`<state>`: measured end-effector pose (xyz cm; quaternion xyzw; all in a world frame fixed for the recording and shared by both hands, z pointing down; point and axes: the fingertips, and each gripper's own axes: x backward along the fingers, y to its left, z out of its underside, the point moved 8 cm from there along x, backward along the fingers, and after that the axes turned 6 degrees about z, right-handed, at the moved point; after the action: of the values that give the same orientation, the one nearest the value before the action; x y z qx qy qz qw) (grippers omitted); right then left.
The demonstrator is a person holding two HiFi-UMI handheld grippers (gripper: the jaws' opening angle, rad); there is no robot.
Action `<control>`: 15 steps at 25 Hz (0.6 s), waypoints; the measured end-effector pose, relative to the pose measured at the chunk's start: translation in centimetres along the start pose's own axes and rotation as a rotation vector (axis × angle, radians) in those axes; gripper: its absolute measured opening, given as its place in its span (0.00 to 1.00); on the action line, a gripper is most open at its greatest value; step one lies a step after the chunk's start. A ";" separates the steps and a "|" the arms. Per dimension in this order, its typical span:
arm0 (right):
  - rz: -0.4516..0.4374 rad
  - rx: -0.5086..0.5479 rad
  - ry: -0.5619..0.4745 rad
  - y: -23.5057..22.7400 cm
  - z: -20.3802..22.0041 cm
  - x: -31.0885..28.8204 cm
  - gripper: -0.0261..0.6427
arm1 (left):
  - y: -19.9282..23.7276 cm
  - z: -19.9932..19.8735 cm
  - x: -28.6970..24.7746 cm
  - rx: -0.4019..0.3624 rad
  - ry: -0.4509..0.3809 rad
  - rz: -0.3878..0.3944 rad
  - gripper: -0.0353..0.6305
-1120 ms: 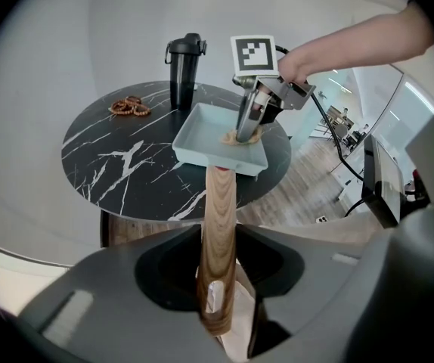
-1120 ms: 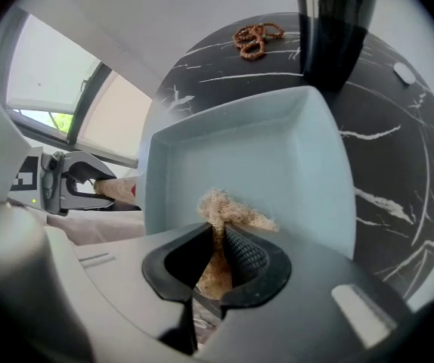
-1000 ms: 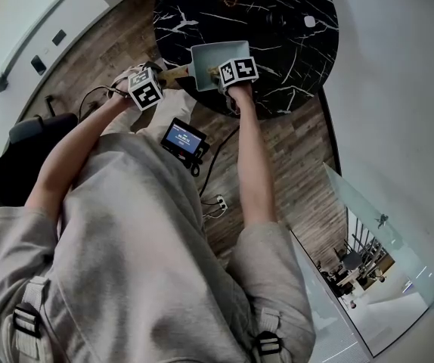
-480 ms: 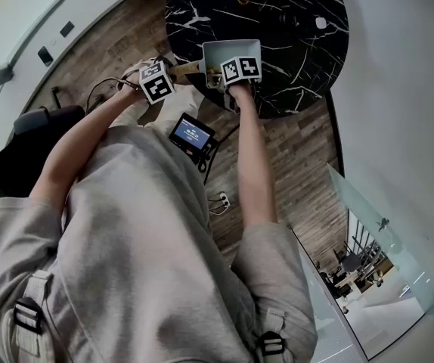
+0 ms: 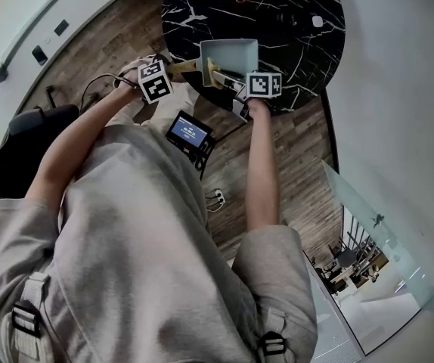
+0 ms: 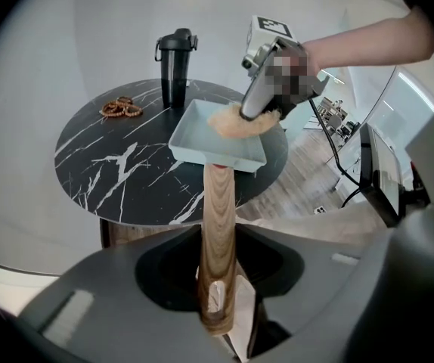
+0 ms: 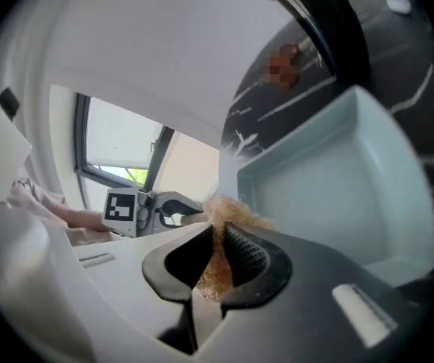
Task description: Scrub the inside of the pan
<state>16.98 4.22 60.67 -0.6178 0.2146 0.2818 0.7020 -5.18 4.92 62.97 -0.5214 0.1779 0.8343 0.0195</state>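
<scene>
left gripper view: square pale-blue pan (image 6: pixel 202 136), left gripper (image 6: pixel 218 290) clamps its wooden handle (image 6: pixel 219 225); right gripper (image 7: pixel 218 249) pinches scrubber (image 7: pixel 228 212).

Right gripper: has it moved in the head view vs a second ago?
Yes. The right gripper has drawn back off the pan toward the near edge of the table, with the scrubber still in its tongs.

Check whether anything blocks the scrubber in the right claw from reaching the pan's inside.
Nothing visible does. The right claw is shut on the scrubber, which hangs at the rim of the pan; its inside is bare.
</scene>
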 end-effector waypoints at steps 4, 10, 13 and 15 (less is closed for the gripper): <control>0.494 0.486 -0.058 -0.1 -3.8 3.4 0.13 | -0.2 -0.4 0.3 -0.016 0.001 -0.007 0.26; 0.951 1.251 0.427 -1.6 -7.0 2.3 0.13 | -0.3 -0.4 0.2 -0.020 0.002 -0.012 0.26; 0.975 1.344 0.601 -2.8 -7.9 1.4 0.13 | -0.2 -0.4 0.4 -0.022 0.002 -0.015 0.26; 0.978 1.368 0.662 -3.3 -8.1 0.9 0.13 | -0.2 -0.4 0.6 -0.020 0.001 -0.017 0.26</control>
<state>20.24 -3.96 61.37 0.0451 0.7650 0.1673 0.6203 -5.02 4.91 62.26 -0.5235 0.1651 0.8356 0.0215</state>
